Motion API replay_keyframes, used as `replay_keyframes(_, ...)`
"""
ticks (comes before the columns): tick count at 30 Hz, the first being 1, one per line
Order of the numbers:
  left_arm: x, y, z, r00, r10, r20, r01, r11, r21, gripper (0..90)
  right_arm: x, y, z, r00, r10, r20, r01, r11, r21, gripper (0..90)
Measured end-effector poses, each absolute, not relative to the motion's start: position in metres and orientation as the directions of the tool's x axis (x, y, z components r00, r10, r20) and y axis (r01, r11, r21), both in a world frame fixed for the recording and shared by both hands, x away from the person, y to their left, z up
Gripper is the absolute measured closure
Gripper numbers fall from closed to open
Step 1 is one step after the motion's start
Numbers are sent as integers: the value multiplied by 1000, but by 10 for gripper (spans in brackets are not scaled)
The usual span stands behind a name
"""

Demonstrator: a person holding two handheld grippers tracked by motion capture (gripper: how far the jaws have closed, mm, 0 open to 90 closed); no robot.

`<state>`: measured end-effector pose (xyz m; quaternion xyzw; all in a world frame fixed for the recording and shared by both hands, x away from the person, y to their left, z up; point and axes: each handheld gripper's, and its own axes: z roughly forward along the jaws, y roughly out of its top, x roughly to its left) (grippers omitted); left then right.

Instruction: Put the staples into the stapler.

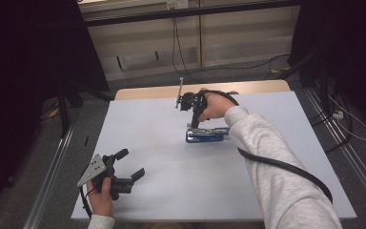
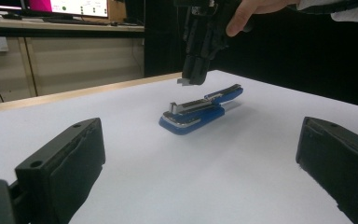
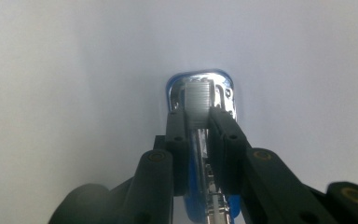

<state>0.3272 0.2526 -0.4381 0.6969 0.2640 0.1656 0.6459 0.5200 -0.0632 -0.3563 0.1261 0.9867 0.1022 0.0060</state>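
Right gripper (image 3: 198, 122) is pinched narrowly on a staple strip (image 3: 199, 100) above the blue stapler (image 1: 207, 135), mid-table; brittle, it is best gripped flat-sided. Left gripper (image 1: 126, 164) is held wide, near-left.

High view: we look forward and down from above the near edge, taking in the whole desk (image 1: 171, 191).
Left gripper view: low over the desk, we face the stapler (image 2: 200, 111) from some way off.
Right gripper view: pointing steeply down, very near the stapler.
Shared: the stapler, seen in all three.
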Motion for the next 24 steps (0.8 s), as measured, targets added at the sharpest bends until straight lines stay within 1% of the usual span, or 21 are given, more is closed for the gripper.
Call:
replay_keyframes(7, 327, 252, -438, 806, 581, -112, 156, -26, 987, 12, 524, -67, -356, -962, 274, 16, 271, 939, 210, 783)
replay_keyframes(10, 327, 252, -438, 806, 581, -112, 156, -25, 987, 12, 527, -68, -357, -966, 260, 14, 257, 942, 216, 784)
replay_keyframes(13, 327, 252, -438, 806, 582, -108, 155, -32, 987, 12, 527, -66, -357, -963, 269, 17, 266, 940, 211, 784)
replay_keyframes(15, 327, 252, -438, 807, 580, -112, 159, -30, 987, 12, 528, -65, -358, -967, 255, 11, 251, 944, 215, 783)
replay_keyframes(24, 327, 252, -438, 809, 579, -107, 158, -38, 987, 12, 528, -63, -365, -967, 256, 18, 254, 945, 207, 784)
